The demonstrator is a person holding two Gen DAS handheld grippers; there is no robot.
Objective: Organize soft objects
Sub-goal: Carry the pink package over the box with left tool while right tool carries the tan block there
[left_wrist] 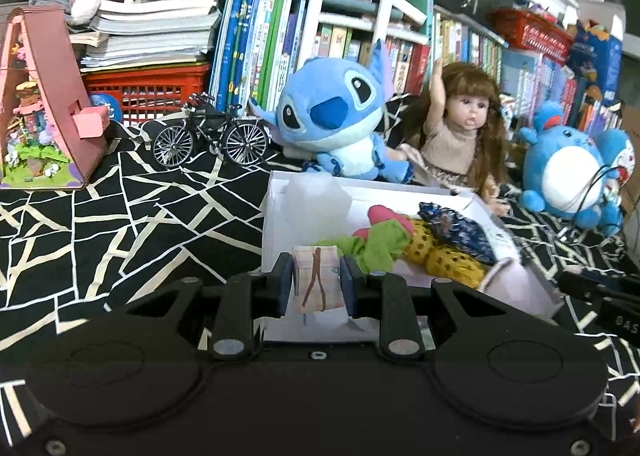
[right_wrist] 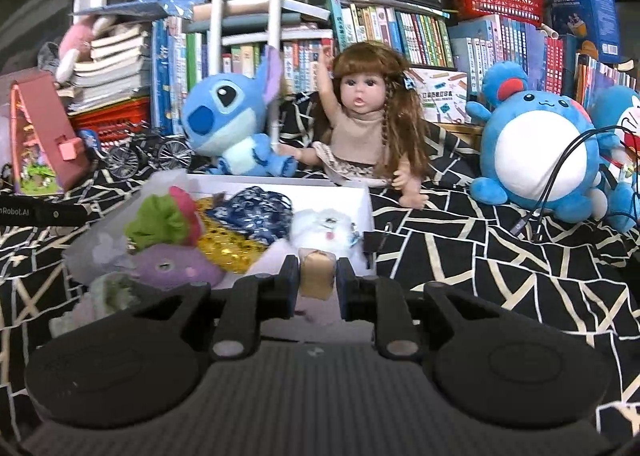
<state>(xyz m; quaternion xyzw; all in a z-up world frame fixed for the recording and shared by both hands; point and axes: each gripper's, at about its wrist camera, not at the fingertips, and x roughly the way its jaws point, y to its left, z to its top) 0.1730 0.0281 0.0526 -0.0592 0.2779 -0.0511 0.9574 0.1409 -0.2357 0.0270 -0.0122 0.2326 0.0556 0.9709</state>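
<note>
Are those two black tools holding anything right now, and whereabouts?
Yes. The left tool pinches a pale pink block with brown lines by its sides; the right tool pinches a small tan block likewise.

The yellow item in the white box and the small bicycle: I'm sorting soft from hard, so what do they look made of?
Yellow item: apparently sequined fabric; glittery dotted surface, crumpled shape. Bicycle: seemingly painted metal, perhaps plastic; thin rigid spokes and black frame.

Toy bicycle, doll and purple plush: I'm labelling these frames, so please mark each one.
Toy bicycle [left_wrist: 210,135], left wrist view, on its black frame.
Doll [right_wrist: 362,128], right wrist view, on its beige top.
Purple plush [right_wrist: 176,266], right wrist view, on its rounded body in the white box.
</note>
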